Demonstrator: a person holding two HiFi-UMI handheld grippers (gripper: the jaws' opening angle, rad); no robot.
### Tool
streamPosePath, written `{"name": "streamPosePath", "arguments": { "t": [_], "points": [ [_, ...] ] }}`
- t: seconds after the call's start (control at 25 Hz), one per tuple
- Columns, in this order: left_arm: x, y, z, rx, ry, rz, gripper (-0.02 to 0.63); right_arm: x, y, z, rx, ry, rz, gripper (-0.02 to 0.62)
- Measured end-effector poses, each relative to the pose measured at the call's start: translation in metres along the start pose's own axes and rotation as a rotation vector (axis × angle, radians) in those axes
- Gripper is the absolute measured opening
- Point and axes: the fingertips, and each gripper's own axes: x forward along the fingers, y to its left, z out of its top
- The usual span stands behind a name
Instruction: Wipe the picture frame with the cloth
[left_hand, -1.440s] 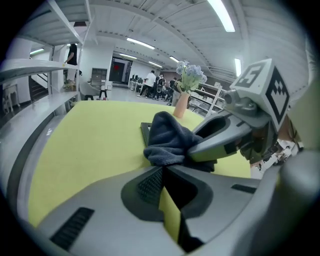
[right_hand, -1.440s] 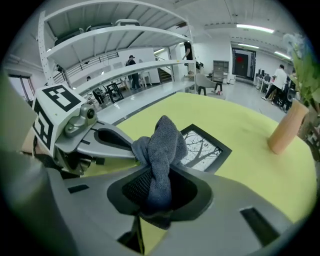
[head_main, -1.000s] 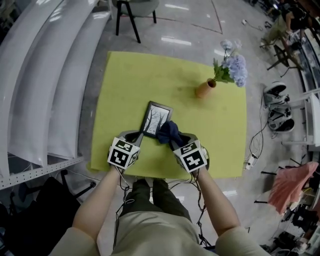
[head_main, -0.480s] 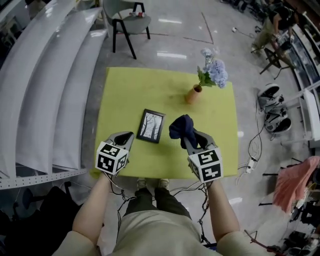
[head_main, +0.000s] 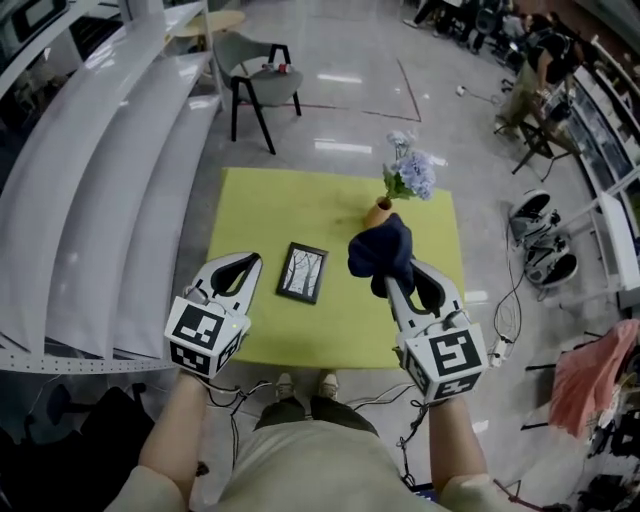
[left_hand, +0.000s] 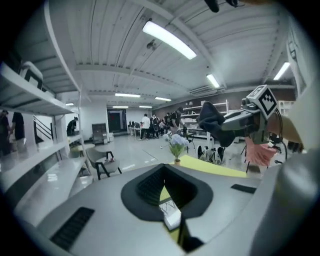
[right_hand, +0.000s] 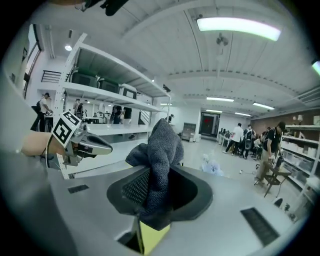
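The black picture frame (head_main: 302, 272) lies flat on the yellow table (head_main: 270, 210), left of its middle. My right gripper (head_main: 392, 278) is shut on a dark blue cloth (head_main: 380, 250), held up in the air to the right of the frame. In the right gripper view the cloth (right_hand: 159, 155) bunches up out of the jaws. My left gripper (head_main: 243, 266) hangs left of the frame, shut, with nothing in it. Through its jaws the left gripper view shows a sliver of the frame (left_hand: 170, 212) below, and the cloth (left_hand: 212, 120) off to the right.
A tan vase (head_main: 377, 213) of pale blue flowers (head_main: 410, 176) stands at the table's far edge, just behind the cloth. A grey chair (head_main: 258, 75) stands beyond the table. White shelves (head_main: 100, 200) run along the left. Cables and gear (head_main: 540, 250) lie on the floor at right.
Both grippers have lifted up and away from the frame, the left one to the left, the right one to the right with the cloth. The frame stays flat on the table.
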Motion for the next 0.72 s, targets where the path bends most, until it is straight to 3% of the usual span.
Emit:
{"name": "streamPosePath", "arguments": {
  "t": [0.12, 0.36, 0.48, 0.72],
  "points": [
    [-0.022, -0.004, 0.041, 0.062, -0.079, 0.021, 0.006, -0.02, 0.002, 0.033, -0.007, -0.067, -0.019, 0.101],
    [-0.062, -0.015, 0.113, 0.104, -0.247, 0.049, 0.006, -0.06, -0.002, 0.081, 0.025, -0.236, -0.065, 0.104],
    [-0.074, -0.02, 0.128, 0.128, -0.275, 0.053, 0.006, -0.076, 0.001, 0.093, 0.02, -0.281, -0.065, 0.104],
    [-0.088, -0.03, 0.132, 0.09, -0.307, 0.018, 0.007, -0.105, 0.009, 0.108, 0.012, -0.318, -0.045, 0.104]
  ]
}}
